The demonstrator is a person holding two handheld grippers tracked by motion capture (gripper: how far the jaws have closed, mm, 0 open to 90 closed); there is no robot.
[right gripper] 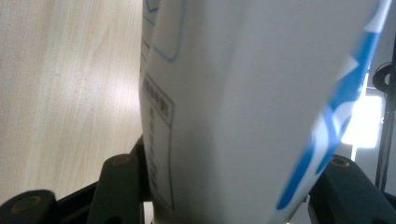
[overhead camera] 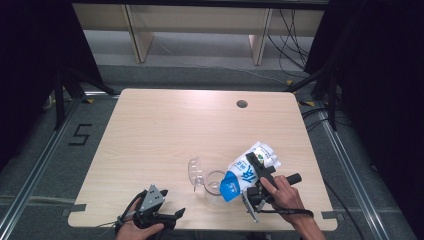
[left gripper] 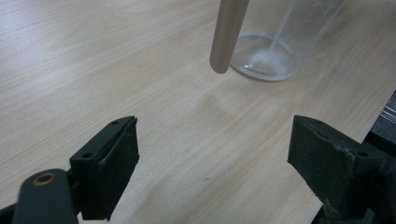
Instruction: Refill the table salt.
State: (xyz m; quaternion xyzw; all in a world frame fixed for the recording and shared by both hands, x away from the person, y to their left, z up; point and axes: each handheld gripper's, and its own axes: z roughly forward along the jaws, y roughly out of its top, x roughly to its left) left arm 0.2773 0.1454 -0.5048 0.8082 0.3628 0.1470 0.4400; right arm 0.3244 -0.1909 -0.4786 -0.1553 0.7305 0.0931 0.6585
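My right gripper (overhead camera: 256,169) is shut on a white and blue pouch (overhead camera: 248,171), which is tilted with its blue end down over a clear cup (overhead camera: 215,183). In the right gripper view the pouch (right gripper: 257,93) stands between the two black jaws of the right gripper (right gripper: 233,196). My left gripper (overhead camera: 176,215) rests near the table's front left edge, open, with nothing between its jaws. In the left gripper view, that gripper (left gripper: 212,149) points at the cup (left gripper: 271,51), which has a little white stuff at its bottom and a thin pale streak running down to it.
A second clear piece (overhead camera: 194,171) stands just left of the cup. A tan rod-shaped thing (left gripper: 228,35) hangs in front of the cup, its top cut off by the frame. The table (overhead camera: 165,125) has a cable hole (overhead camera: 242,104) at the back right.
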